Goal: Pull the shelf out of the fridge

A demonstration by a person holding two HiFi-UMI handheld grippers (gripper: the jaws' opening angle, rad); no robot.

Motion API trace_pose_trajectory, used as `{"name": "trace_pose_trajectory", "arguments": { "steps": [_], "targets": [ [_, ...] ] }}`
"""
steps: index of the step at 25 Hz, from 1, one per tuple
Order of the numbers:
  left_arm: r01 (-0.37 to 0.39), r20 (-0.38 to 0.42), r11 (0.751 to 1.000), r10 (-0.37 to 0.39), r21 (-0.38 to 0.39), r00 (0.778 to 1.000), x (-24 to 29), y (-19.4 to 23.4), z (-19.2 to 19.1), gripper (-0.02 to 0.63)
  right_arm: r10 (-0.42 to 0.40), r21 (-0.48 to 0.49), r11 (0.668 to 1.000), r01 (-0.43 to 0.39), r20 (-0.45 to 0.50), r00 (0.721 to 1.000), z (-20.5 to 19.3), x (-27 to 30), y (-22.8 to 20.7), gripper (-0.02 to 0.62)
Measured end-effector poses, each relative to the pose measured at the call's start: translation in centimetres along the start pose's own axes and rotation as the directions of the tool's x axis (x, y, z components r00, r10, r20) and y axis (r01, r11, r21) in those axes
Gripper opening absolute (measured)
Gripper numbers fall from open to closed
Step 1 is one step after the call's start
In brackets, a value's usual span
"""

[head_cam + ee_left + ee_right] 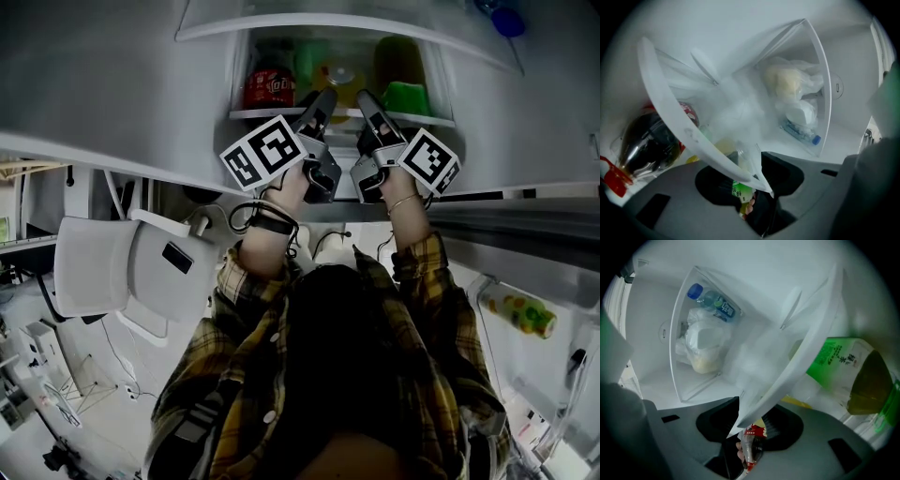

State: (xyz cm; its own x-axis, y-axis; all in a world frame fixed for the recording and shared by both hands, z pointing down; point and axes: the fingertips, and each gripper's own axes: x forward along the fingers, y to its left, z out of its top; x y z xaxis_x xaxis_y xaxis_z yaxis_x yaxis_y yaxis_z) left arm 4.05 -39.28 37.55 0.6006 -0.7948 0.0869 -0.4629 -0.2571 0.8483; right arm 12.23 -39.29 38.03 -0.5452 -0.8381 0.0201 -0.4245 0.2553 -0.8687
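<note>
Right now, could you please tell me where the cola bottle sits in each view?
Head view: cola bottle upper centre, behind the white shelf rim, left end.
Left gripper view: bottle far left, red cap in the bottom corner.
Right gripper view: probably the red-labelled glimpse low centre.
Shared landmark: that shelf rim, a diagonal band in both gripper views.
</note>
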Motion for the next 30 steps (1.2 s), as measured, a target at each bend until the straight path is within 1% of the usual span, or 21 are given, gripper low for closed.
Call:
{"name": "trace_pose_trajectory", "arguments": {
  "steps": [4, 6, 9, 10, 12, 13, 18, 30],
  "targets": [
    [-0.016, 0.014, 1.0, 0.017, -0.013, 1.0, 0.5, 0.4, 0.3, 0.159, 0.001, 0.036, 0.999, -0.002, 0.025, 1.0, 0.6, 0.4, -0.2, 0.147],
    [-0.035, 0.026, 0.999, 0.036, -0.035, 0.999, 0.6, 0.9, 0.6, 0.141, 0.001, 0.047, 0.999, -0.003, 0.033, 0.999, 0.8, 0.7, -0.1, 0.147],
    [-0.049, 0.045, 0.996, 0.053, -0.08, 0.998, 0.8, 1.4, 0.7, 0.081, -0.002, 0.066, 0.998, -0.001, 0.034, 0.999, 1.0, 1.1, -0.1, 0.146],
    [-0.048, 0.05, 0.994, 0.054, -0.099, 0.997, 0.8, 1.5, 0.7, 0.075, -0.005, 0.077, 0.997, 0.003, 0.031, 1.0, 0.9, 1.1, -0.2, 0.144],
    [-0.045, 0.057, 0.991, 0.053, -0.128, 0.997, 0.8, 1.6, 0.7, 0.069, -0.024, 0.088, 0.996, 0.021, 0.028, 0.999, 0.8, 1.0, -0.6, 0.116],
    [-0.044, 0.06, 0.99, 0.053, -0.136, 0.997, 0.8, 1.6, 0.8, 0.067, -0.034, 0.09, 0.995, 0.031, 0.03, 0.999, 0.8, 0.9, -0.8, 0.081],
    [-0.043, 0.068, 0.99, 0.053, -0.136, 0.996, 0.8, 1.6, 0.9, 0.064, -0.034, 0.119, 0.992, 0.027, 0.053, 0.998, 0.9, 0.9, -0.8, 0.069],
    [-0.035, 0.085, 0.989, 0.047, -0.147, 0.995, 0.3, 1.5, 0.9, 0.058, -0.024, 0.174, 0.985, 0.012, 0.064, 0.998, 0.6, 0.6, -0.7, 0.057]
  ]
}}
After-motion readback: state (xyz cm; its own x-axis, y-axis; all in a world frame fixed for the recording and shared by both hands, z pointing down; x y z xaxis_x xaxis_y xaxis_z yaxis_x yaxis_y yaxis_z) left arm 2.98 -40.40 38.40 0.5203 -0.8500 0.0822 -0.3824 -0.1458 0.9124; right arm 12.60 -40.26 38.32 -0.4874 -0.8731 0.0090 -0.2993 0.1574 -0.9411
